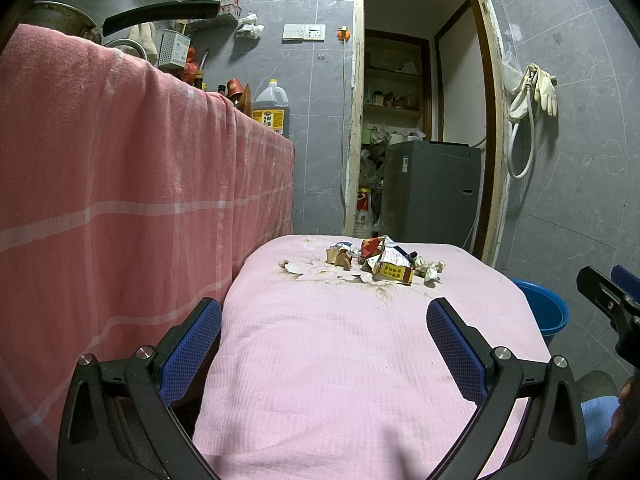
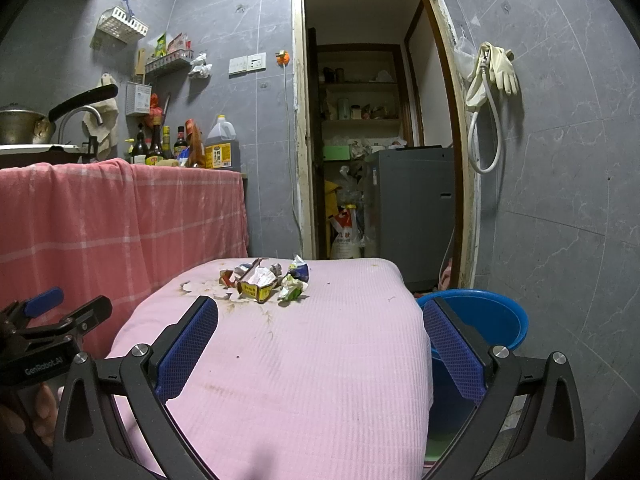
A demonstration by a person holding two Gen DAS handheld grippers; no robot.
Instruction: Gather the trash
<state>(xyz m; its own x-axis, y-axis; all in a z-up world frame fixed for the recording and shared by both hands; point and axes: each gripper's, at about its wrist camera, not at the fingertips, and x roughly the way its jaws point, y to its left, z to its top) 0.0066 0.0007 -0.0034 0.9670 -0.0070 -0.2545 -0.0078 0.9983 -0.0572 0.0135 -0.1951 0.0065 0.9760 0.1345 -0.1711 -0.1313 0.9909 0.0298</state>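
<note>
A heap of crumpled trash [image 1: 382,260] [image 2: 264,278], wrappers, a torn yellow carton and paper scraps, lies at the far end of a table under a pink cloth [image 1: 340,360] [image 2: 300,360]. My left gripper [image 1: 325,312] is open over the near part of the cloth, well short of the heap, with nothing between its blue pads [image 1: 456,348]. My right gripper [image 2: 320,312] is open too, at the table's near right side, also empty. A blue bucket [image 1: 544,308] [image 2: 484,316] stands on the floor beside the table's right edge. Each gripper shows at the edge of the other's view.
A counter draped in a salmon checked towel [image 1: 120,200] [image 2: 120,208] rises along the left, carrying a pot, bottles and an oil jug [image 2: 222,146]. Beyond the table an open doorway shows a grey appliance [image 1: 432,192] and shelves. Rubber gloves and a hose [image 2: 492,80] hang on the tiled wall at right.
</note>
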